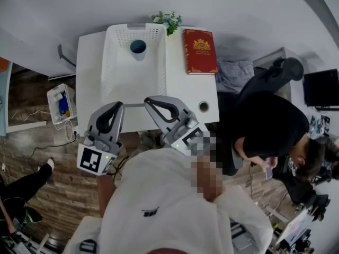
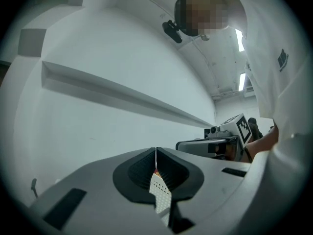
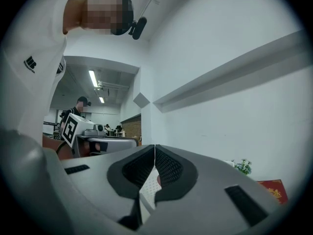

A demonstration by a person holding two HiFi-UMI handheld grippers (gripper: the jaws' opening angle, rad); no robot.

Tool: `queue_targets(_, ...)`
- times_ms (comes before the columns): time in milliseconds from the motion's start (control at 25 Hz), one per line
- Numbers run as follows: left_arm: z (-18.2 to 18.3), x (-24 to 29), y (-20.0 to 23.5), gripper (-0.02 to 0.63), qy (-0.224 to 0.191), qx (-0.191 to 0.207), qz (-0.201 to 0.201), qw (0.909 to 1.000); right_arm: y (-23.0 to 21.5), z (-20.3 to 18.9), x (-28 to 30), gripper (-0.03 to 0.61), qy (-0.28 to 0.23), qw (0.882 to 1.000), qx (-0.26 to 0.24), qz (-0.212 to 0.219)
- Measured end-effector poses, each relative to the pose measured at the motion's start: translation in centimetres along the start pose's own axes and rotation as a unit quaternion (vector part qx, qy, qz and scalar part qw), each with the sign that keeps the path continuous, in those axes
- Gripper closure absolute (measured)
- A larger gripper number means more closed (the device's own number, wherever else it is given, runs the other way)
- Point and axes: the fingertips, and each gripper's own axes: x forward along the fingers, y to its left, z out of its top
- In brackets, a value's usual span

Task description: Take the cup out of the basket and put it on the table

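A: White table (image 1: 89, 57), white basket (image 1: 109, 62) on it. Any progress?
B: None. The left gripper (image 1: 121, 106) and right gripper (image 1: 148, 100) hung at the near edge, jaws pressed together, empty. The blue cup (image 1: 138, 47) stood at the basket's far end, and both lifting and placing were left.

A red book (image 1: 200, 52) lies near what seems a small plant (image 1: 167, 21).
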Motion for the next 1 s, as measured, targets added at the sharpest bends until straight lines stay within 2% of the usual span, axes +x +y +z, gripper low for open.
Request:
queue_targets(440,-0.1,2.3,3.0,0.598,-0.003,-0.013,-0.029,0.9995,-2.5,-0.4,2.6,0.566,0.021,0.999,-0.017,-0.024)
queue_targets(1000,-1.1,6.3,6.8,0.600,0.017,-0.012,0.001,0.9998,-7.2,-2.9,6.4,0.566,0.061,0.998,-0.029,0.013)
